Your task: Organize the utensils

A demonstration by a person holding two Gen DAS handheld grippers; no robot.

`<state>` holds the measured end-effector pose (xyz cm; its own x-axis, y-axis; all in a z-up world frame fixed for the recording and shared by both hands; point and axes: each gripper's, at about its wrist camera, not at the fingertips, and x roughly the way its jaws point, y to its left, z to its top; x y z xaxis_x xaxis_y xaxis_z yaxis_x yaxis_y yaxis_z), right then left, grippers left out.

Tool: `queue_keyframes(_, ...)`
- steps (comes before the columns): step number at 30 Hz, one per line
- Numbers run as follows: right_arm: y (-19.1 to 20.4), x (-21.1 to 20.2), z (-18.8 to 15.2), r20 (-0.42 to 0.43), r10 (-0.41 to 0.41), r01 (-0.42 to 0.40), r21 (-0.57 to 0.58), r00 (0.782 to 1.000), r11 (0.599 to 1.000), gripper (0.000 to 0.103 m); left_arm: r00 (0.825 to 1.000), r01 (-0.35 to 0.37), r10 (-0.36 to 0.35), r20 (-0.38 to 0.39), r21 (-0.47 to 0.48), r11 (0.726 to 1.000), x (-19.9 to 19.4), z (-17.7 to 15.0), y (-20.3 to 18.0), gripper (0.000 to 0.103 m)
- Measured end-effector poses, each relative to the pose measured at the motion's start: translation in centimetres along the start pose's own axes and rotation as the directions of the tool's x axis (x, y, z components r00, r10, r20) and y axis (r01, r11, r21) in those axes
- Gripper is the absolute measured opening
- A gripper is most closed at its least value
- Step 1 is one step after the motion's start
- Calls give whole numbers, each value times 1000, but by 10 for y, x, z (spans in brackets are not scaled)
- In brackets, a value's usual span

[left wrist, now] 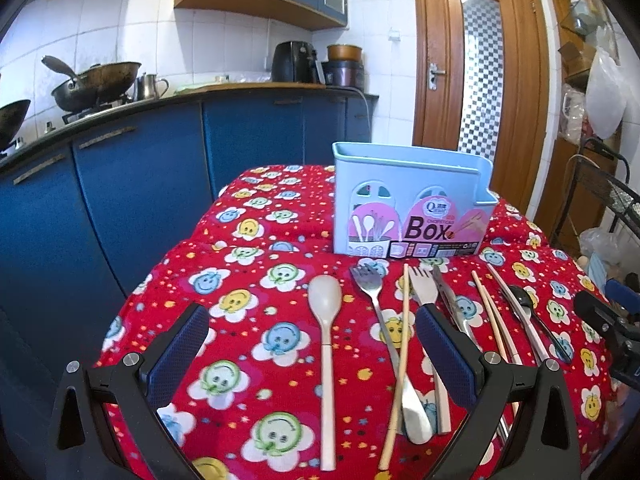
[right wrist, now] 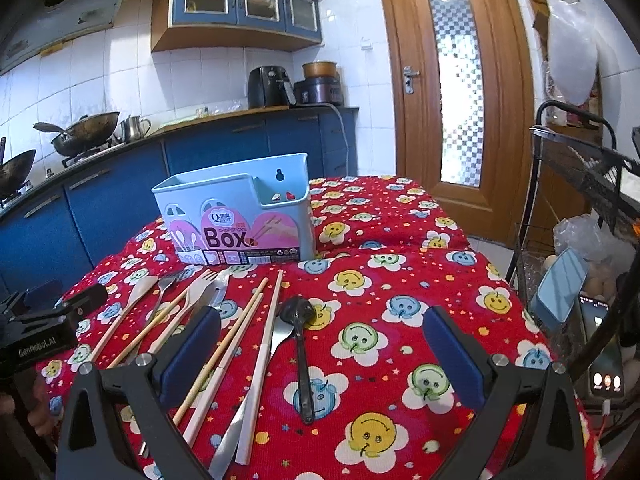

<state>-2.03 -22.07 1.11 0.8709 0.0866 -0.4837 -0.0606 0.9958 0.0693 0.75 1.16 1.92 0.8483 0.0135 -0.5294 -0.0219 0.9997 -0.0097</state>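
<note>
Both fisheye views are bright and evenly lit, with daylight glowing through the door's patterned glass pane (right wrist: 460, 88) and a soft glare on the white wall tiles (left wrist: 100, 28). Colours look saturated and shadows stay faint. Straight lines bow strongly toward the dark, vignetted corners, and edge detail goes soft.

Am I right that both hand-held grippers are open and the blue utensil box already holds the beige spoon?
Not quite: the beige spoon lies on the tablecloth, as the left wrist view shows. The blue utensil box stands behind it; both hand-held grippers are open.
</note>
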Motion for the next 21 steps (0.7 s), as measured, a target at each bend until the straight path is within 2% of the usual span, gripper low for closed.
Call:
queue_keyframes(6,2,6,19,-92,10,-15,-59,996,998,101,998,-23,25,-64,32,999,1,22,15,102)
queue_keyframes(8,2,12,23,-156,24,-34,-64,987,997,100,996,-24,29,-88,48,999,3,26,18,102)
queue_keyframes(10,1,23,25,-240,38,-53,-57,970,997,95,992,-28,36,-124,62,998,7,29,20,102)
queue_keyframes(14,-1,40,28,-353,62,-83,-44,933,996,82,974,-22,42,-221,90,996,23,30,20,101)
queue_keyframes(17,0,49,33,-404,46,-81,-69,914,994,70,958,4,29,-287,113,994,35,29,15,94)
queue_keyframes(19,1,56,37,-447,46,-91,-80,893,993,61,941,33,6,-339,111,993,44,28,12,83)
queue_keyframes(21,1,64,38,-485,46,-102,-90,873,991,55,919,72,-27,-392,100,992,54,27,9,78)
